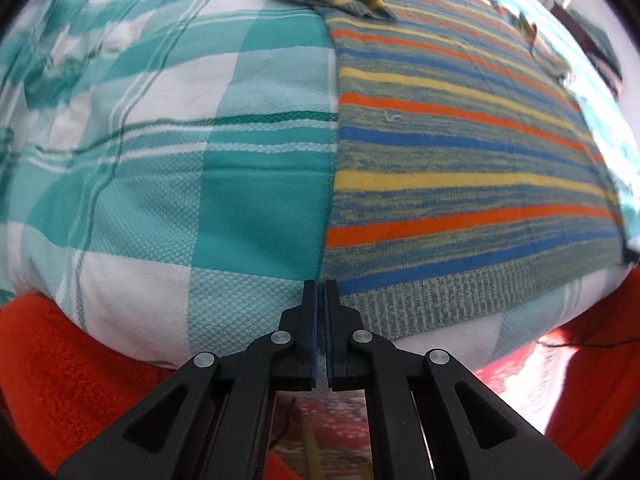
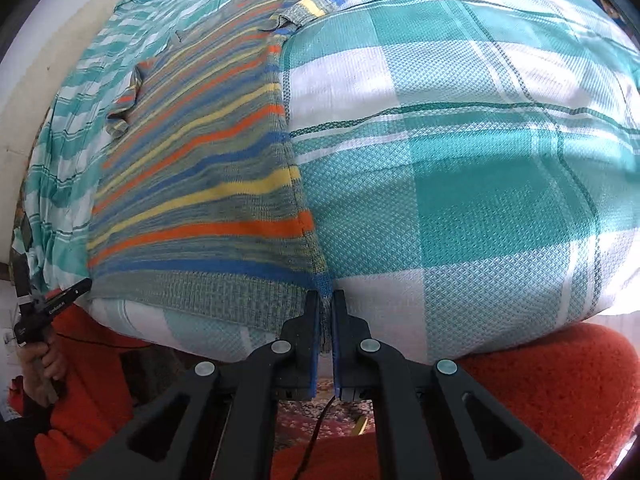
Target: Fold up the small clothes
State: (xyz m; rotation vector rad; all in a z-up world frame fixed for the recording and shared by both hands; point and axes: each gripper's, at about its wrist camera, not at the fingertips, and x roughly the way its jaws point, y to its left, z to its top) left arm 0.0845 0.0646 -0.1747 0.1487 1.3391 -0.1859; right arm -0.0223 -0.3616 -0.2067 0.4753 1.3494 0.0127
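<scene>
left tool [image 1: 321, 286]: closed at hem corner of striped knitted sweater [image 1: 460, 152], grip cannot be told | right tool [image 2: 326, 296]: hem corner is pinched | sweater is spread flat on teal-and-white checked cloth [image 2: 480, 160]

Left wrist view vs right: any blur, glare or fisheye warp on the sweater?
Left wrist: striped sweater sharp mid-frame, its far edge and the checked cloth at top left soft, stripes bowed by the fisheye. Right wrist: sweater sharp, strong barrel curve, pale washed-out patch at top left.

Your right gripper [image 2: 326, 300] pinches the sweater's [image 2: 192, 184] near hem corner. The sweater lies flat on the checked cloth [image 2: 460, 184].
</scene>
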